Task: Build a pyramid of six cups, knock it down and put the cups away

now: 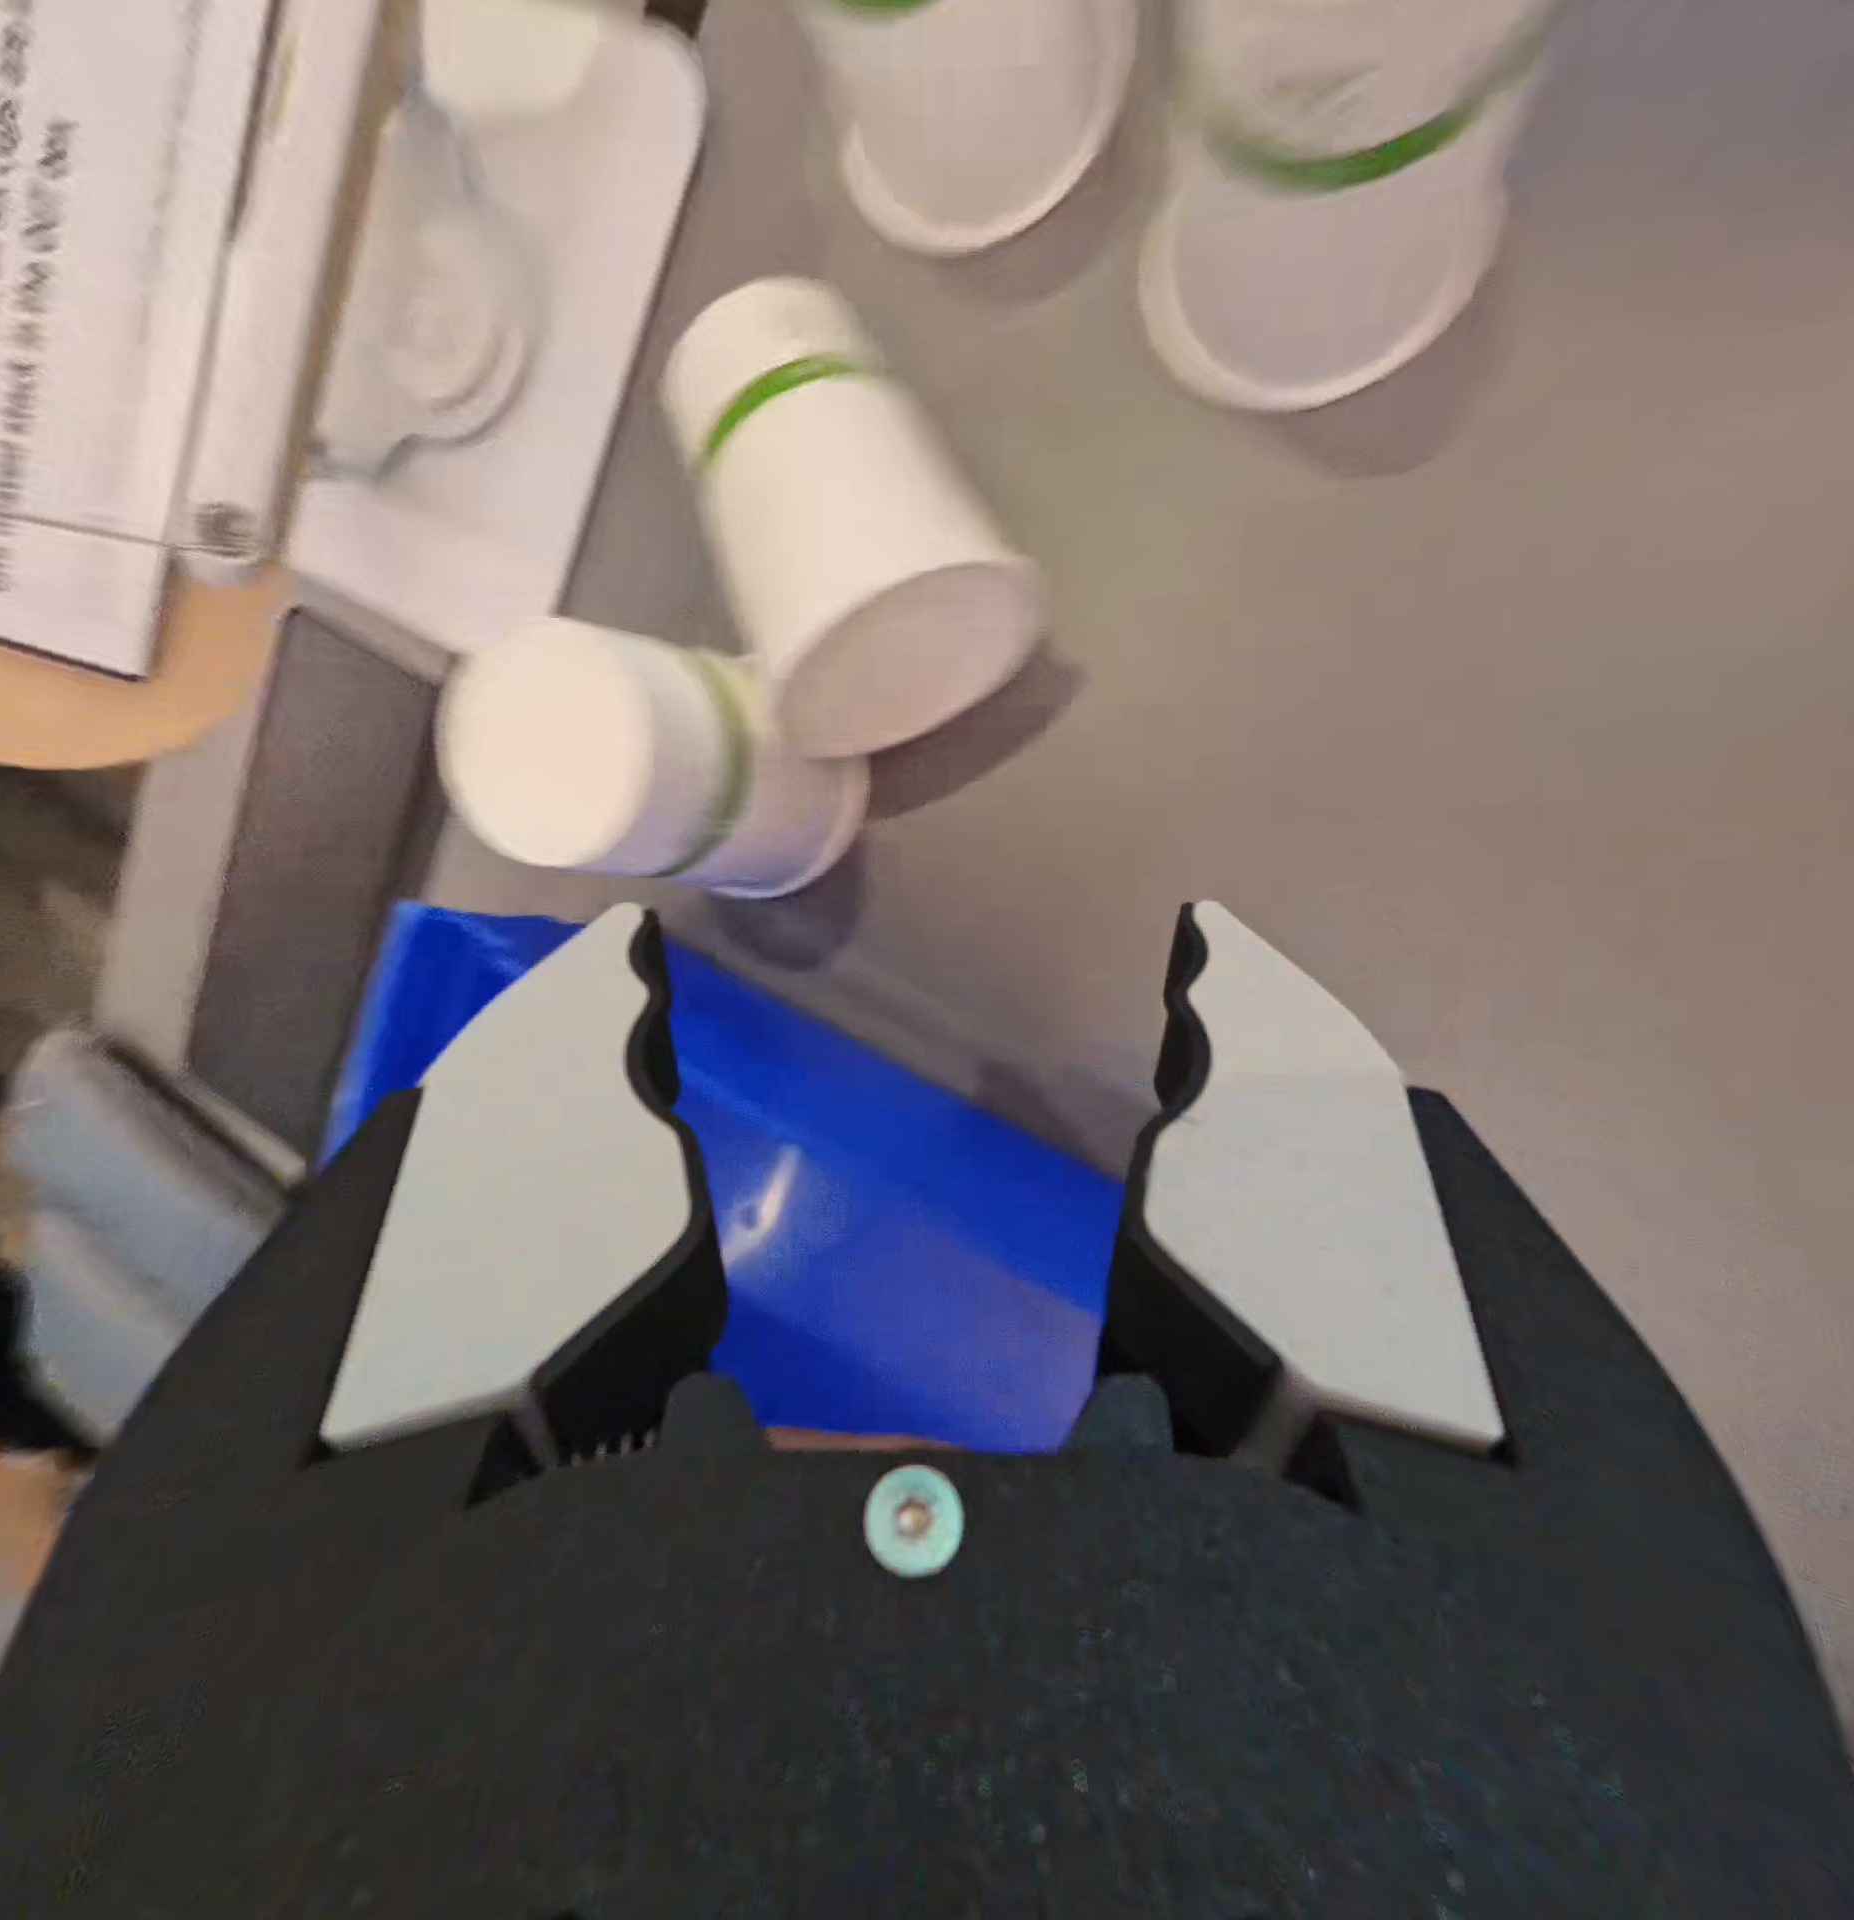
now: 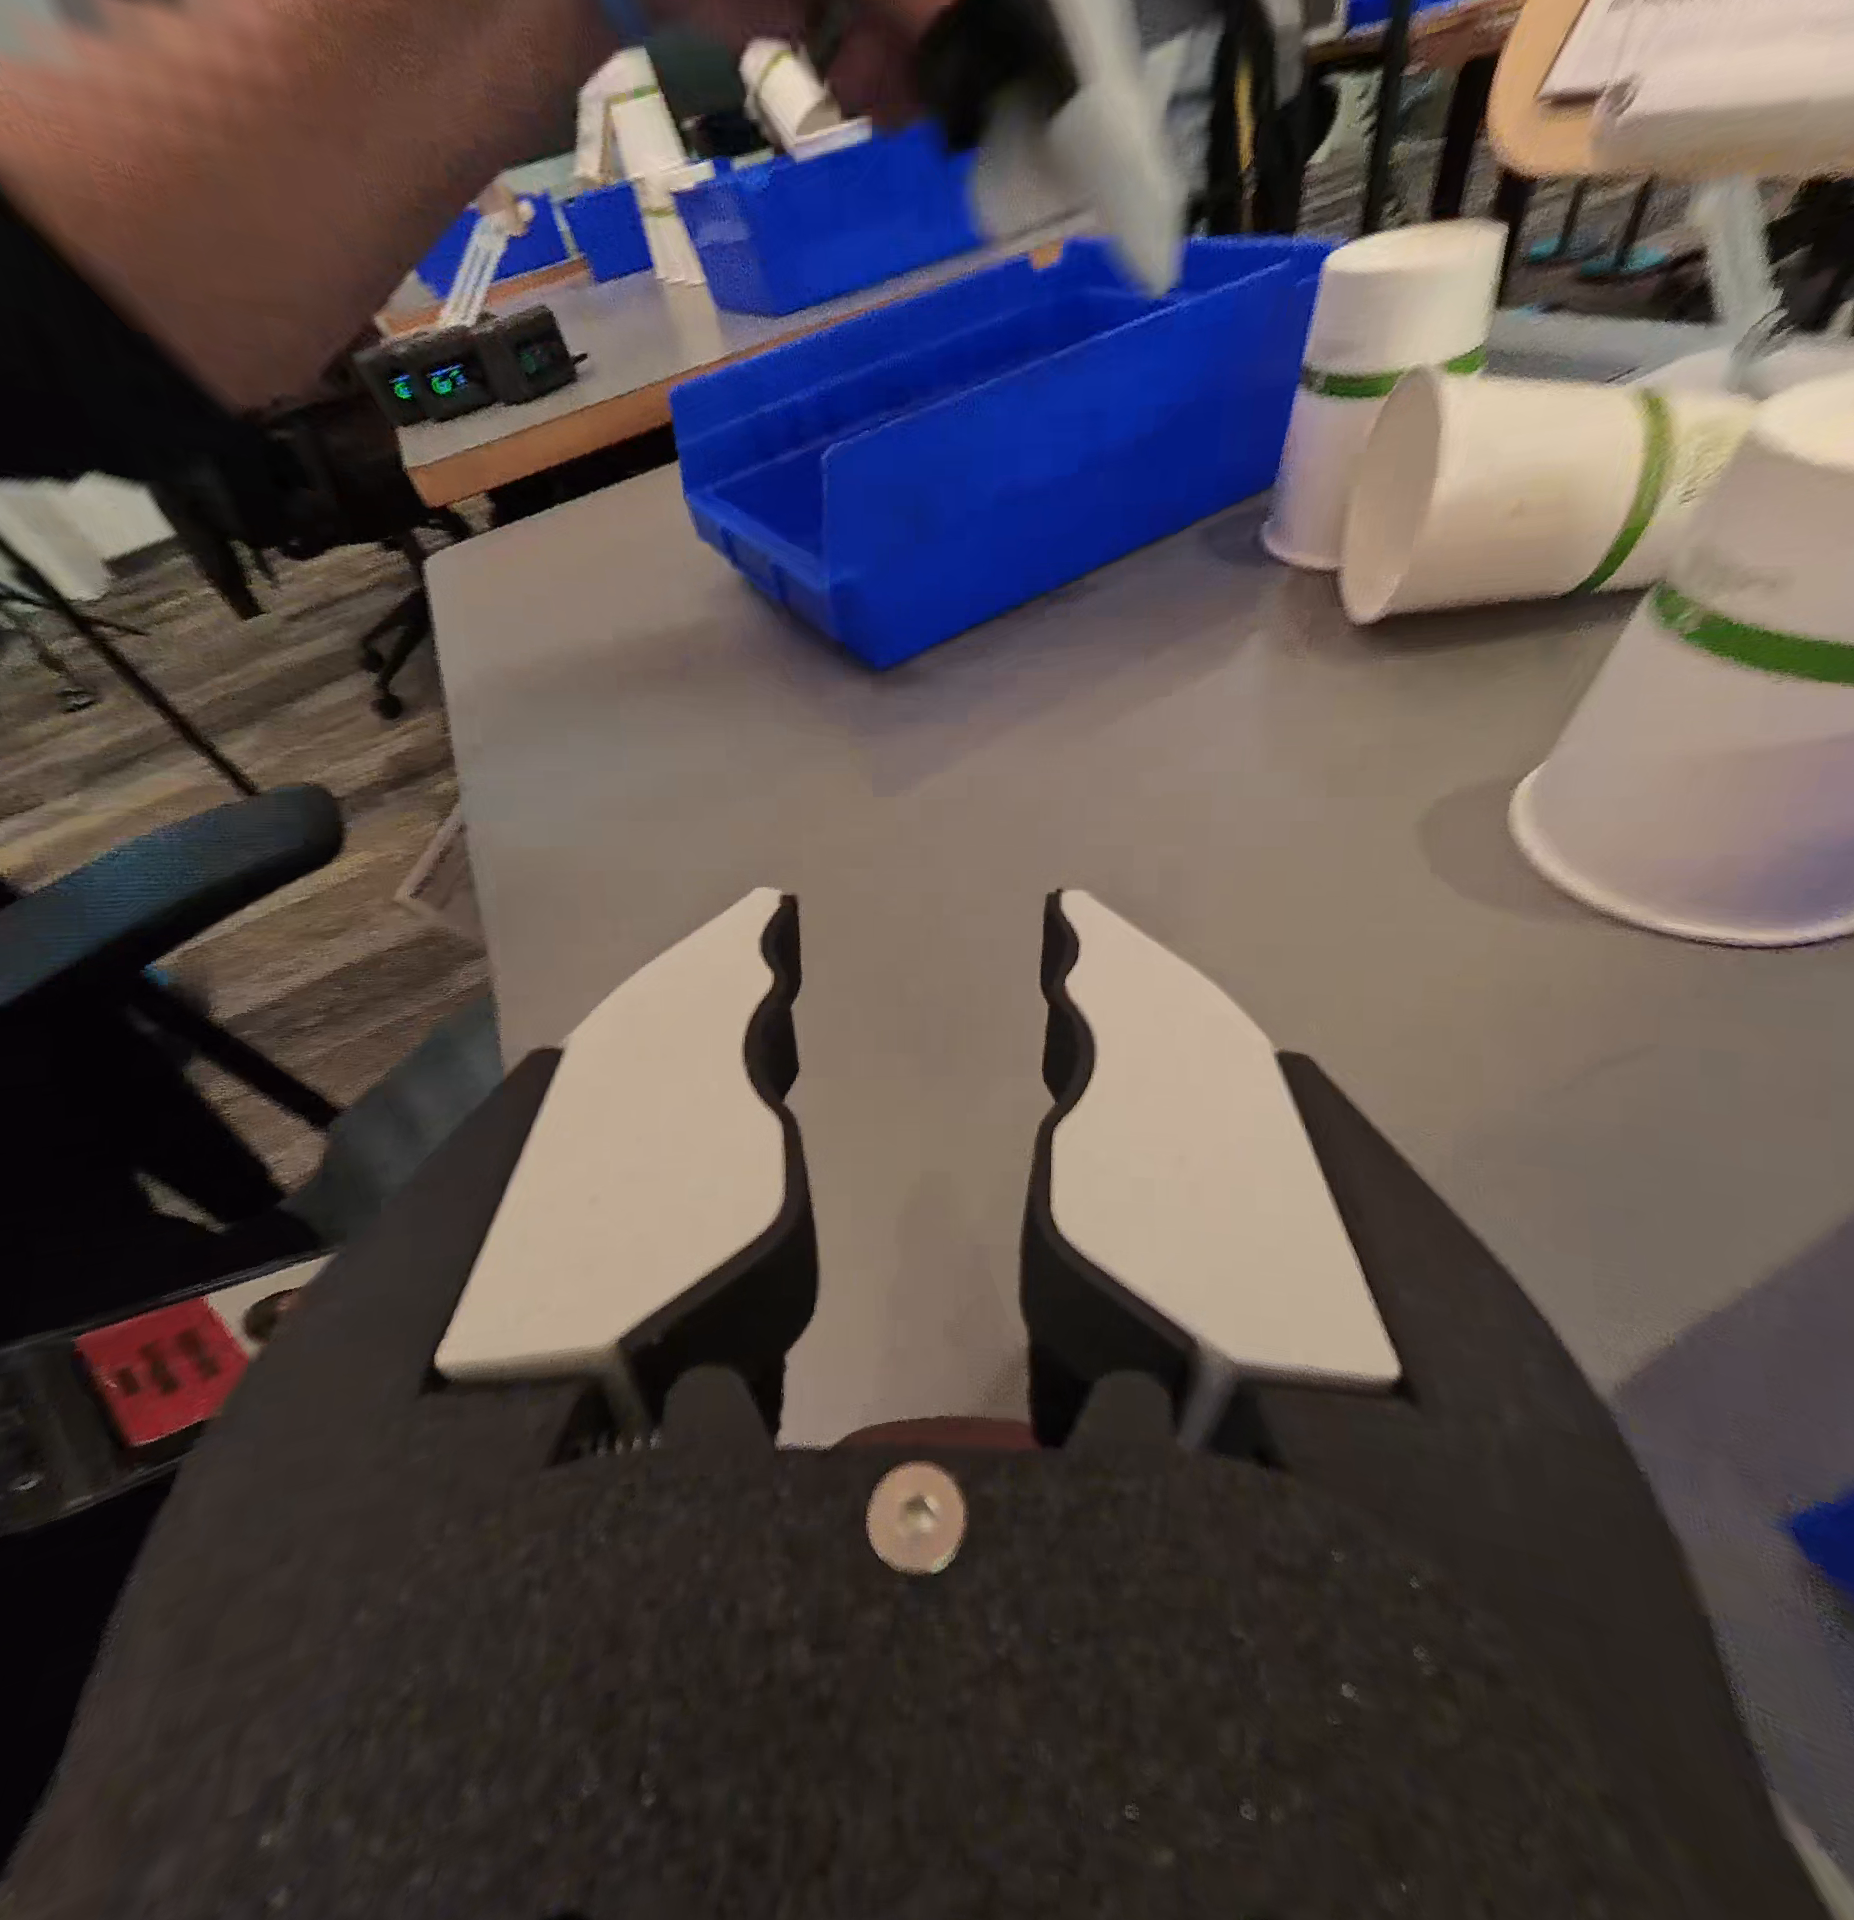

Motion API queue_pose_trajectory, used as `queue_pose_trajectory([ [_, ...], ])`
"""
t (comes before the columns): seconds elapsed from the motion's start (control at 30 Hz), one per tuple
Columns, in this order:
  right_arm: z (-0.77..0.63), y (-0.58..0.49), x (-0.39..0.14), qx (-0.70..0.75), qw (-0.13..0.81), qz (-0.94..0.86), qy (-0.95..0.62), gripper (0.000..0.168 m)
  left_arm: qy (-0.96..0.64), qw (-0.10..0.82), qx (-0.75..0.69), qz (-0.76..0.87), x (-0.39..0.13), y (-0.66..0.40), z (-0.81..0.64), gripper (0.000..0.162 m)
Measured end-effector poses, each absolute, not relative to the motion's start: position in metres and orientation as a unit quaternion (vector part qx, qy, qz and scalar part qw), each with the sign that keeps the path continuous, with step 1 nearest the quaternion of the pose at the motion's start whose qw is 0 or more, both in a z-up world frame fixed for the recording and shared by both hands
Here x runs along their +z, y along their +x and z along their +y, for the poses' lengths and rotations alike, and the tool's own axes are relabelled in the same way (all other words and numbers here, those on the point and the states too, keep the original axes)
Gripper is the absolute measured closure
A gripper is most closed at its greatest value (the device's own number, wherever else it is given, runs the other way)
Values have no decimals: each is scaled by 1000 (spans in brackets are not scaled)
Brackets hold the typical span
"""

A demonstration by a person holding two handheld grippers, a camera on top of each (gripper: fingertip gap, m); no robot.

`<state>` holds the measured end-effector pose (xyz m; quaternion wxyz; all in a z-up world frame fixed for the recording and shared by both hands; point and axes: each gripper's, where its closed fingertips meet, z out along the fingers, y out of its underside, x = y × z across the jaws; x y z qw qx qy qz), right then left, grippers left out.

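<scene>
My left gripper (image 1: 912,925) hangs above the near edge of the grey table (image 1: 1422,831), its two fingers spread wide with nothing between them. Below and between them I see part of the blue bin (image 1: 902,1195). Just beyond the fingertips two white paper cups with green bands are tumbled: one tipped cup (image 1: 840,509) leans with its open mouth toward me, and a second tipped cup (image 1: 632,748) lies touching it at the left, its flat bottom facing me. Farther off, two more cups stand mouth-down: one upside-down cup (image 1: 964,135) in the middle and another upside-down cup (image 1: 1328,239) to its right. The view is motion-blurred. Papers (image 1: 102,312) lie at the far left, on a tan surface.

My right gripper (image 2: 921,925) is low over bare table, fingers parted a moderate way and gripping nothing. From this side the blue bin (image 2: 964,457) sits far across the table, with a divider inside; I cannot tell whether it holds any cup. To its right an inverted cup (image 2: 1390,343) stands, a cup on its side (image 2: 1505,488) rests against it, and a nearer inverted cup (image 2: 1754,707) stands at the right edge. A person's forearm (image 2: 279,177) crosses the upper left.
</scene>
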<state>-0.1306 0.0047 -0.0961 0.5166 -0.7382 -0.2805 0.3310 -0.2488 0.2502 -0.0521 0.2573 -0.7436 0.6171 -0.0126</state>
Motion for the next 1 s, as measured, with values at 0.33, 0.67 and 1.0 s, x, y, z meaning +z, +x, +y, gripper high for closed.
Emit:
queue_pose_trajectory([
  [0.33, 0, -137, -107, 325, 518, -321, -723, 129, -751, 71, 78, 652, -103, -246, 363, 66],
  [0.67, -1, -133, -107, 329, 516, -312, -727, 130, -752, 80, 81, 649, -97, -256, 364, 85],
  [1.0, 27, -117, -77, 365, 553, -248, -707, 129, -734, 360, -221, 532, 67, -272, 284, 85],
])
